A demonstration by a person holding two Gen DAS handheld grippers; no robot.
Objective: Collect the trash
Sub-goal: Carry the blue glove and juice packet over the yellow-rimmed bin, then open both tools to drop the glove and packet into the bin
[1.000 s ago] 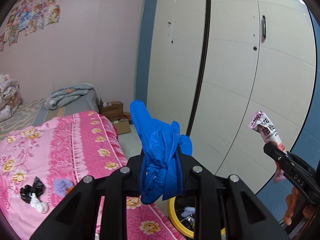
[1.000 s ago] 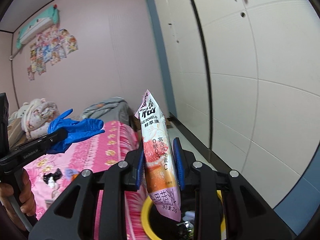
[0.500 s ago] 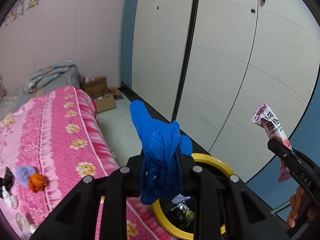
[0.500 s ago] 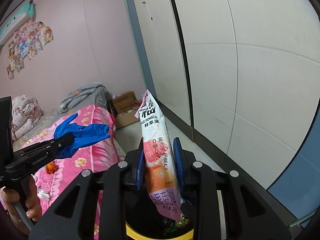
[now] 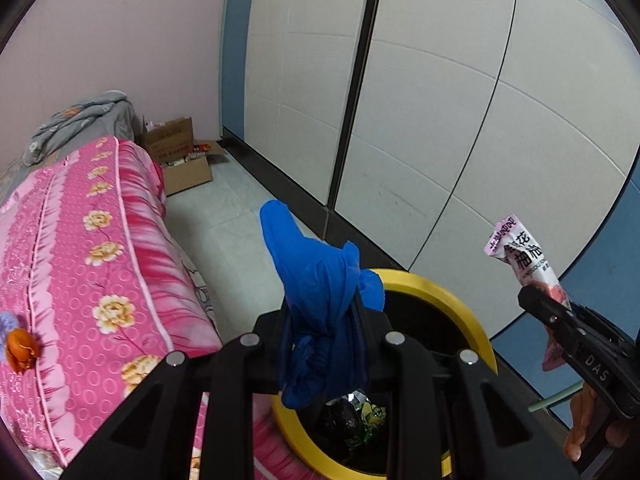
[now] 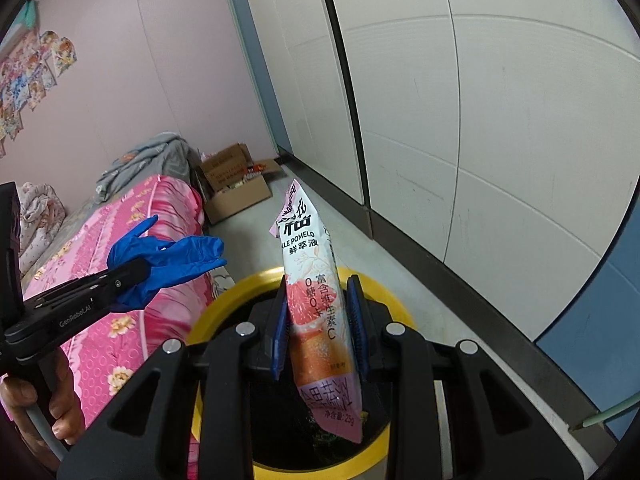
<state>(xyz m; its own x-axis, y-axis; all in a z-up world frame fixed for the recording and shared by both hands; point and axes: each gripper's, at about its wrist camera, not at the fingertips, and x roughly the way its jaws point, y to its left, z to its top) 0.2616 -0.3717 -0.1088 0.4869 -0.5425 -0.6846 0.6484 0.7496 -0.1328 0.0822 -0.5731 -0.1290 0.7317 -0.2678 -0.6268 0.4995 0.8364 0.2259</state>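
The left gripper (image 5: 322,320) clamps a crumpled blue glove (image 5: 320,292) above the yellow-rimmed bin (image 5: 460,300), beside the pink bed (image 5: 100,260). The right gripper (image 6: 318,316) pinches a pomelo sachet (image 6: 316,300) over that bin. Only the left view shows wrappers (image 5: 360,416) inside the bin; only the right shows the hand (image 6: 60,396) holding the left gripper.
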